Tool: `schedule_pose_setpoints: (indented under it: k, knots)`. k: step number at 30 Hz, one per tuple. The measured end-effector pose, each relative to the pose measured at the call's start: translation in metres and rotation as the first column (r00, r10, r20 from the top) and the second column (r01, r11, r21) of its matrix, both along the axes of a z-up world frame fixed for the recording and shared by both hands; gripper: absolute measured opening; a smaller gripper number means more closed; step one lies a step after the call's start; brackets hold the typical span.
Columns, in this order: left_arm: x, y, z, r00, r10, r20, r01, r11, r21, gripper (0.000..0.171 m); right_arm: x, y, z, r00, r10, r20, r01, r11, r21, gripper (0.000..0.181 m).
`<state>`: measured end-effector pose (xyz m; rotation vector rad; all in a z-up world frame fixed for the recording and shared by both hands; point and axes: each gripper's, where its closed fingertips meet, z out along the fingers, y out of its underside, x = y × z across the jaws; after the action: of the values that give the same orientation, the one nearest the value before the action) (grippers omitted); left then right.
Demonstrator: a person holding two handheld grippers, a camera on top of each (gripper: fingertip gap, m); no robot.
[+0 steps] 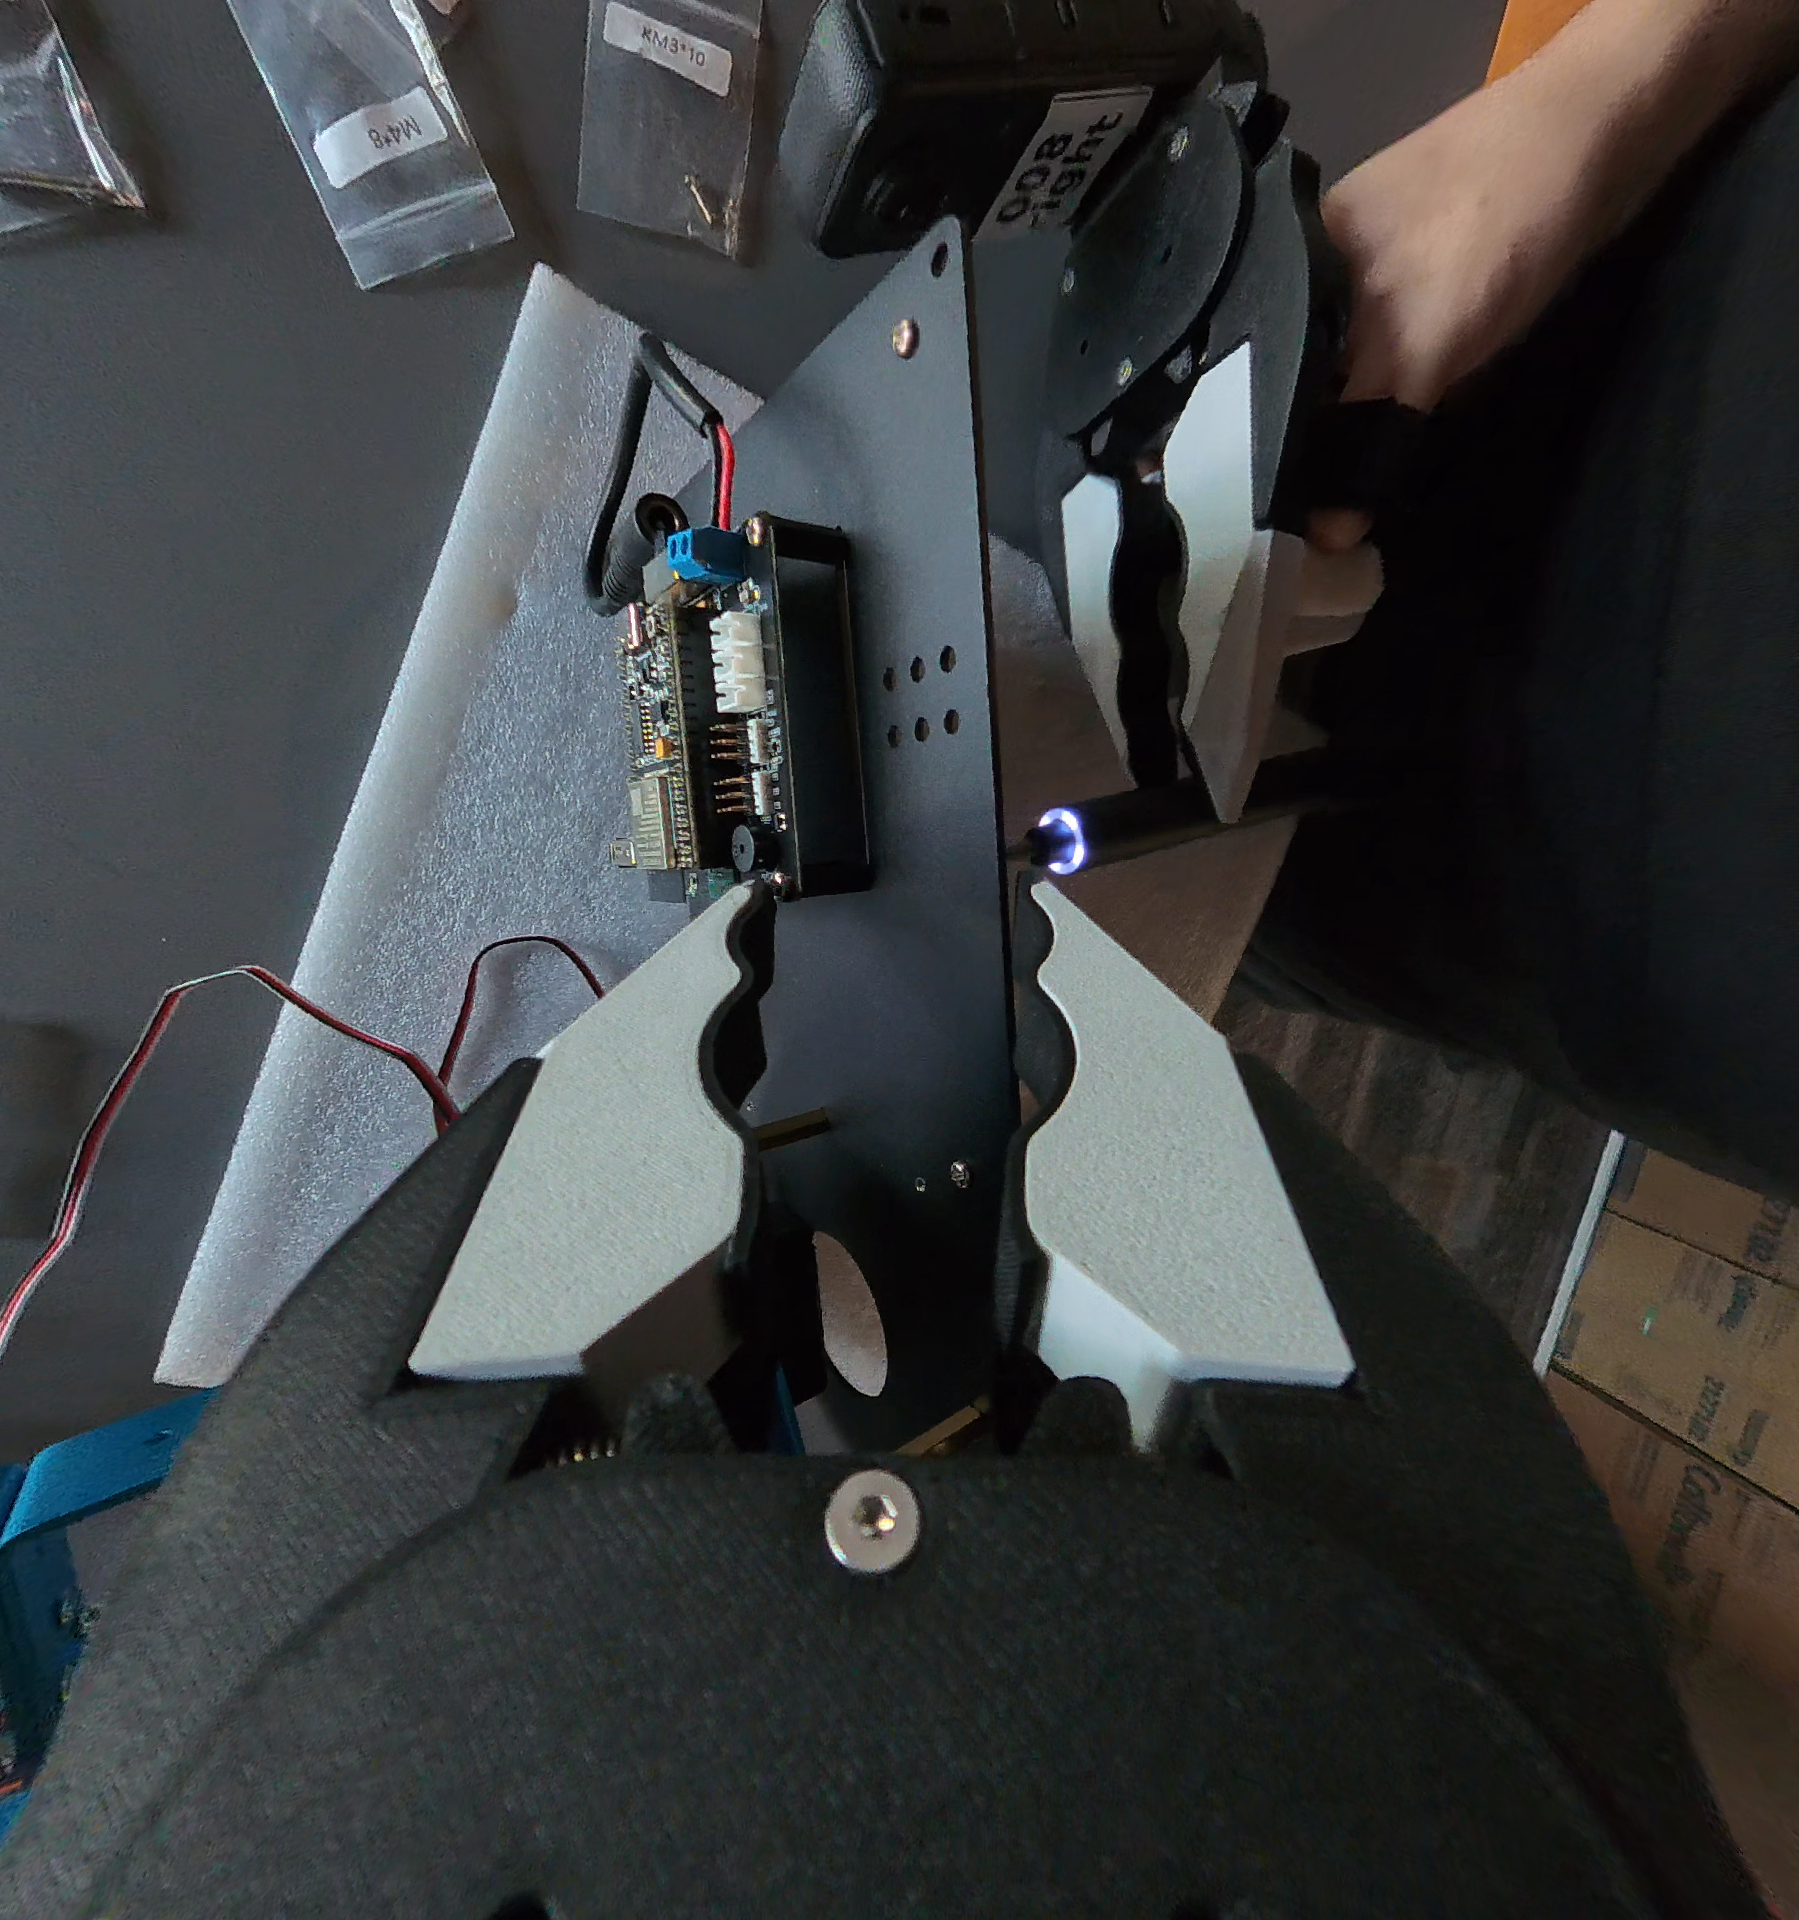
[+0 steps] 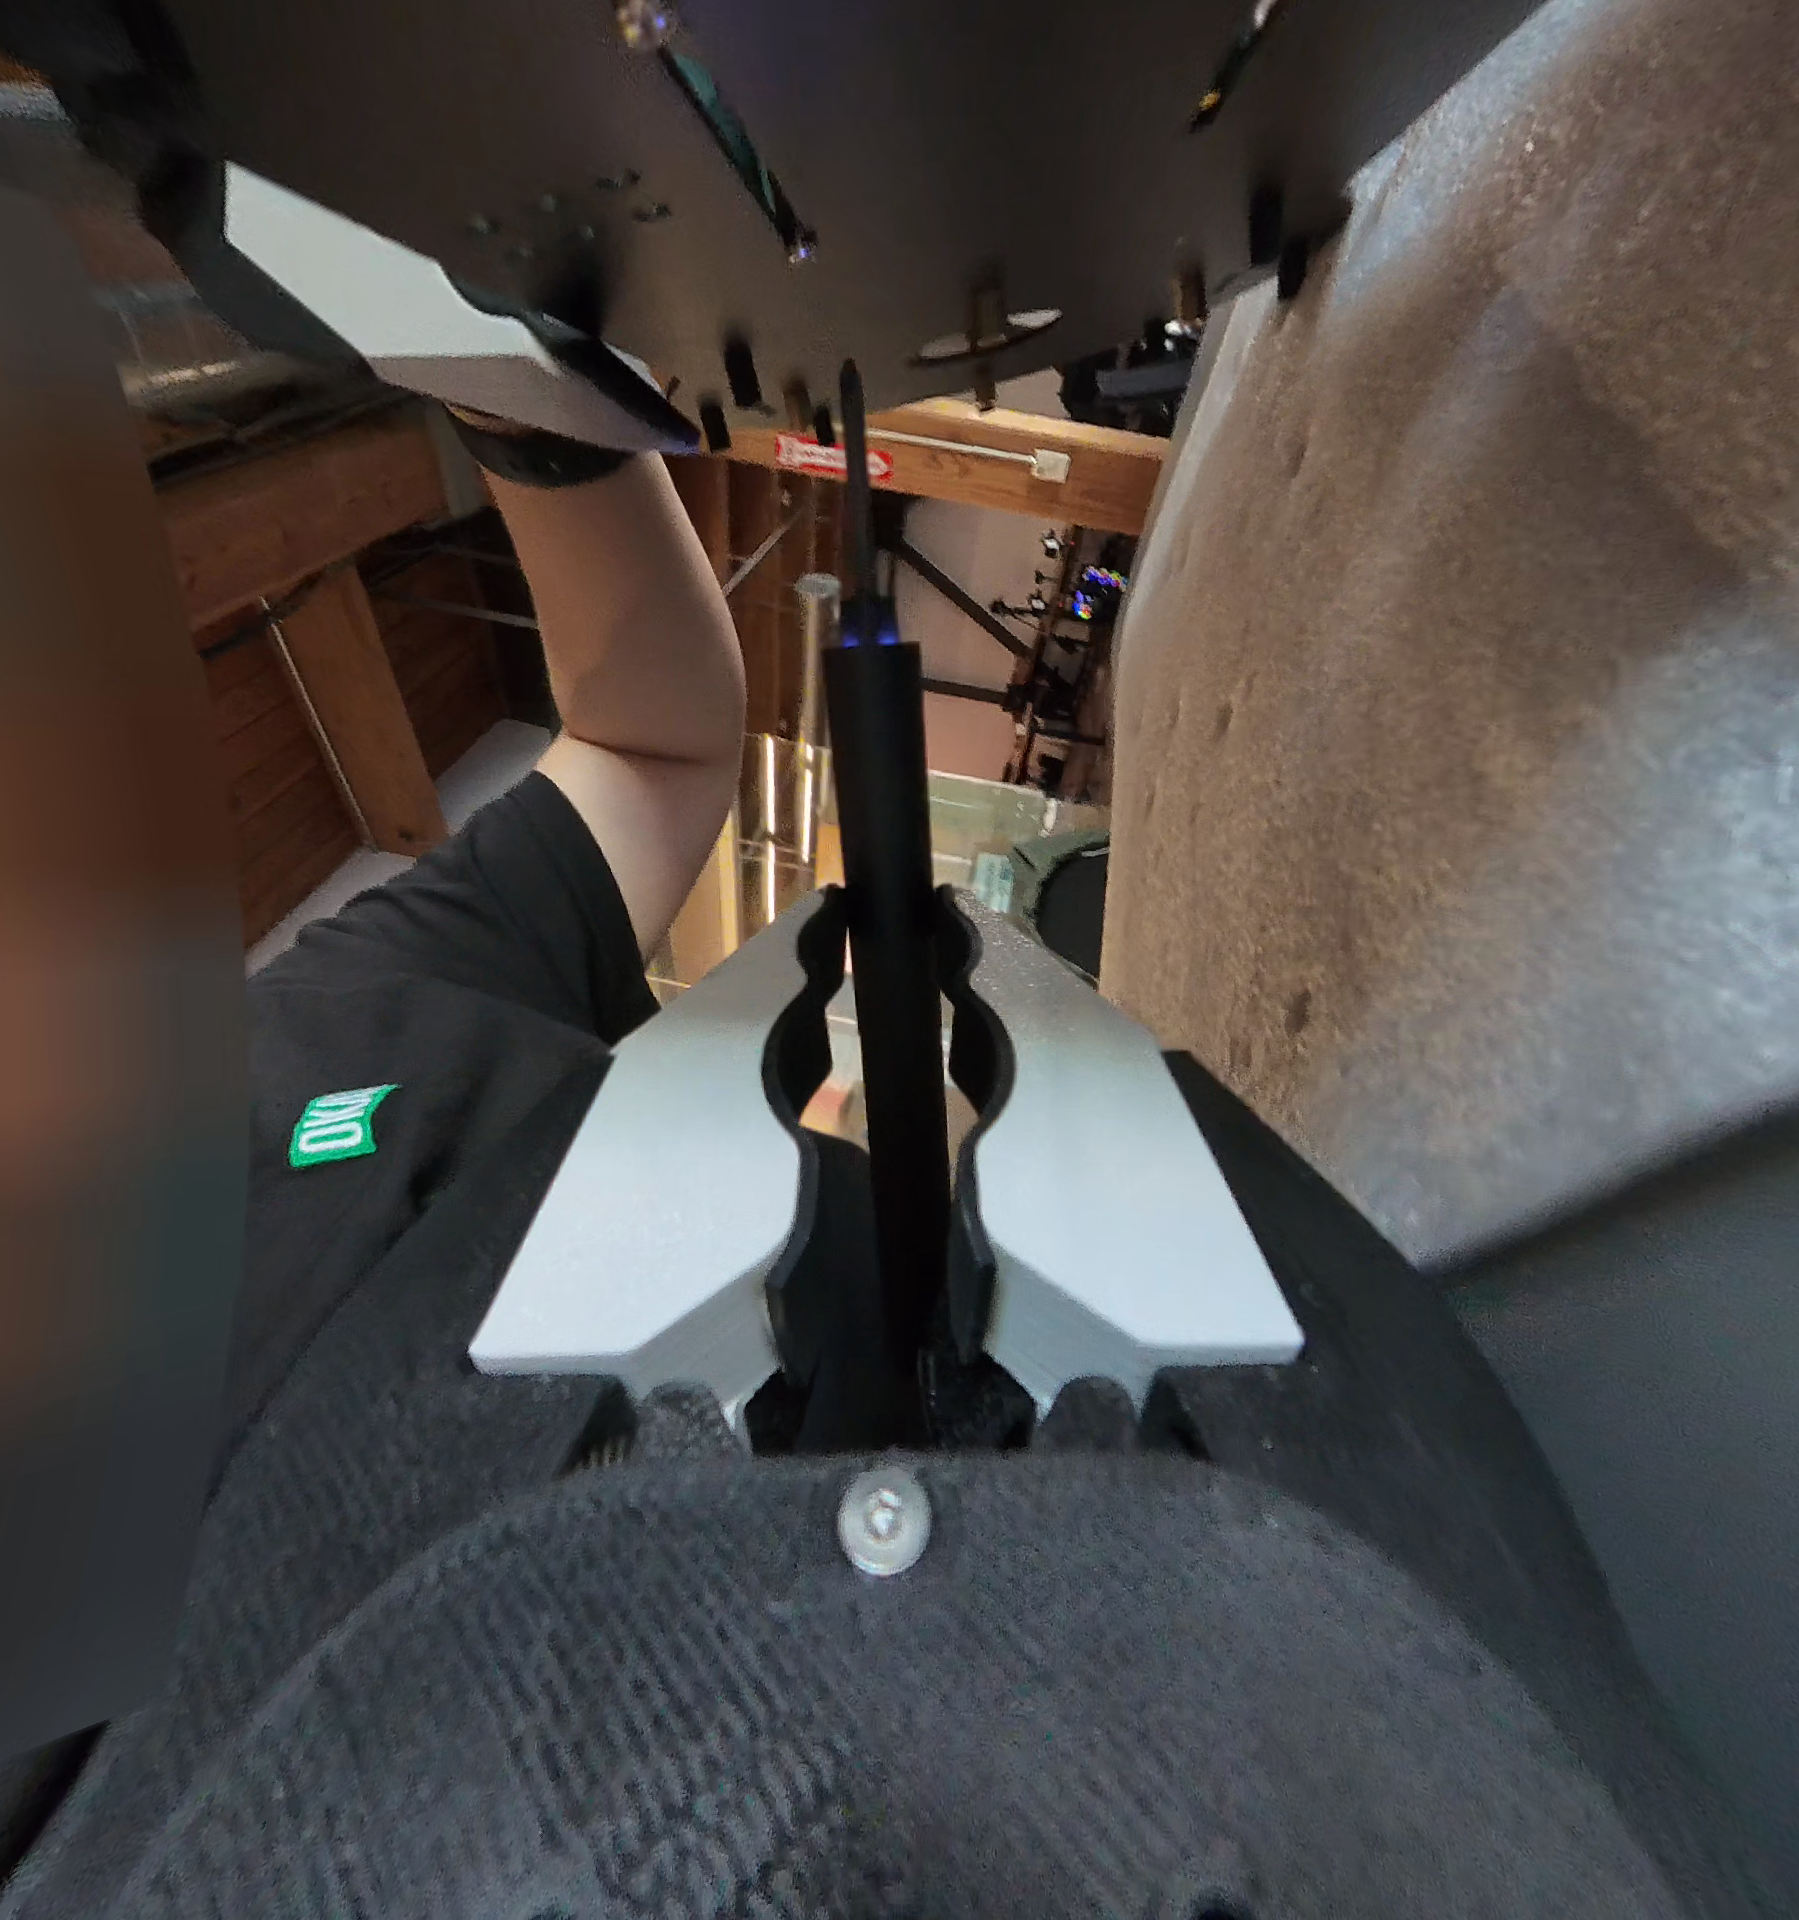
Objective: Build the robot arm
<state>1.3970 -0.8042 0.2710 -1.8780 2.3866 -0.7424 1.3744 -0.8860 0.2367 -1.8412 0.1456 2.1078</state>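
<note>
Matt black metal plate, rough white foam sheet, glossy plastic bags

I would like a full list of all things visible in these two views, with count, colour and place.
metal plate: one, black, held on edge between the left claw's fingers
circuit board: one, green and black, mounted on the plate
foam sheet: one, white, on the grey table behind the plate
plastic bags: three, clear, on the table at the top
electric screwdriver: one, black, lit tip, bit touching the plate's underside
left claw: around the plate
right claw: shut on the screwdriver
</note>
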Motion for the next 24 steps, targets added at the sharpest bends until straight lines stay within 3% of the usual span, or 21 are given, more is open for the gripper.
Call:
schedule_pose_setpoints:
  k: [5, 8, 16, 20, 24]
  knots:
    - [0.002, 0.0, 0.0, 1.0, 0.019, 0.021, -0.019, 1.0, -0.001, 0.048, 0.017, -0.006, -0.013, 0.982, 0.052, 0.184, -0.055, 0.998, 0.015, 0.016]
    - [0.001, 0.002, 0.002, 0.998, 0.051, 0.03, -0.051, 0.999, -0.005, 0.051, 0.028, -0.012, -0.017, 0.931, 0.099, 0.352, -0.135, 0.988, 0.079, 0.016]
    - [-0.007, 0.018, 0.039, 0.956, 0.227, 0.188, -0.245, 0.966, 0.081, 0.053, 0.047, -0.006, -0.031, 0.646, 0.015, 0.763, -0.309, 0.919, 0.244, 0.016]
    - [-0.023, 0.017, 0.065, 0.869, 0.351, 0.348, -0.422, 0.893, 0.155, 0.05, 0.044, -0.004, -0.046, 0.477, -0.051, 0.877, -0.425, 0.86, 0.281, 0.016]
    - [-0.037, -0.017, 0.075, 0.721, 0.472, 0.507, -0.585, 0.807, 0.081, 0.046, 0.037, -0.008, -0.056, 0.425, -0.089, 0.901, -0.488, 0.816, 0.311, 0.016]
